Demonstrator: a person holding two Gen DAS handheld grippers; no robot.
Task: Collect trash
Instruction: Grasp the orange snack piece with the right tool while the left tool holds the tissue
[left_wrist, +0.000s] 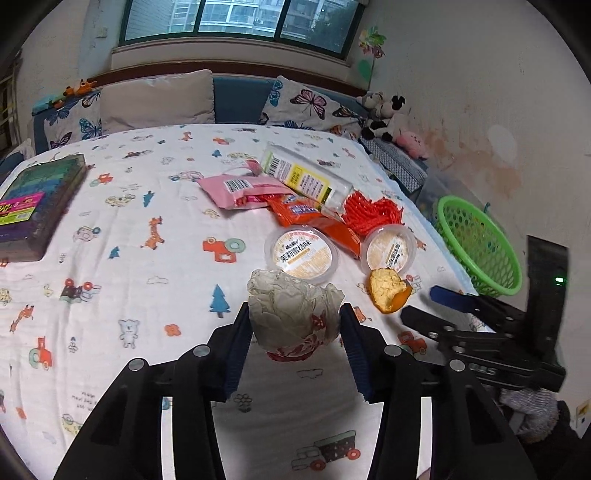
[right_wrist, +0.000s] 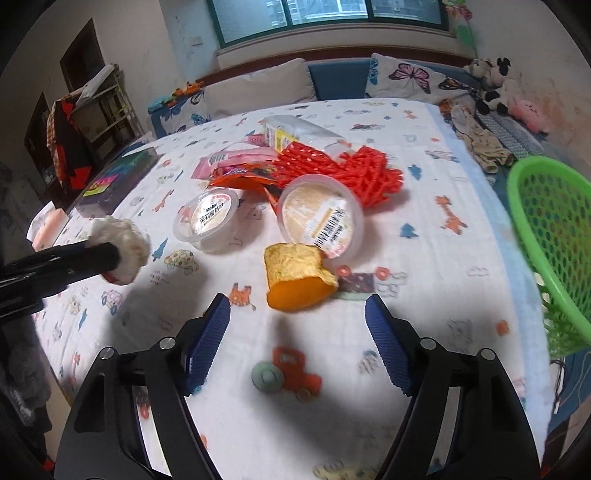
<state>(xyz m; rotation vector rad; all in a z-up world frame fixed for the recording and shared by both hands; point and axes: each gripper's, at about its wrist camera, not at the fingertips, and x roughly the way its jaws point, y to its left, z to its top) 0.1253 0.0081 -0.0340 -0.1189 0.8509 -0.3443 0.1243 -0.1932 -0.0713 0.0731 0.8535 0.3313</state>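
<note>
My left gripper (left_wrist: 295, 314) is shut on a crumpled white paper wad (left_wrist: 291, 317), held just above the bed sheet. From the right wrist view the left gripper (right_wrist: 114, 254) with that wad (right_wrist: 127, 240) shows at the left. My right gripper (right_wrist: 297, 304) is open, low over the sheet. An orange peel piece (right_wrist: 295, 277) lies just beyond its fingertips, untouched. Behind the peel sit two plastic pudding cups (right_wrist: 207, 218) (right_wrist: 321, 218), a red net (right_wrist: 343, 170), orange and pink wrappers (left_wrist: 295, 212) (left_wrist: 236, 186), and a clear bottle with a yellow label (left_wrist: 306, 177).
A green mesh basket (right_wrist: 550, 229) stands at the bed's right edge. A dark boxed book (left_wrist: 37, 203) lies at the far left of the sheet. Pillows and plush toys (left_wrist: 388, 114) line the headboard, and a wall runs close on the right.
</note>
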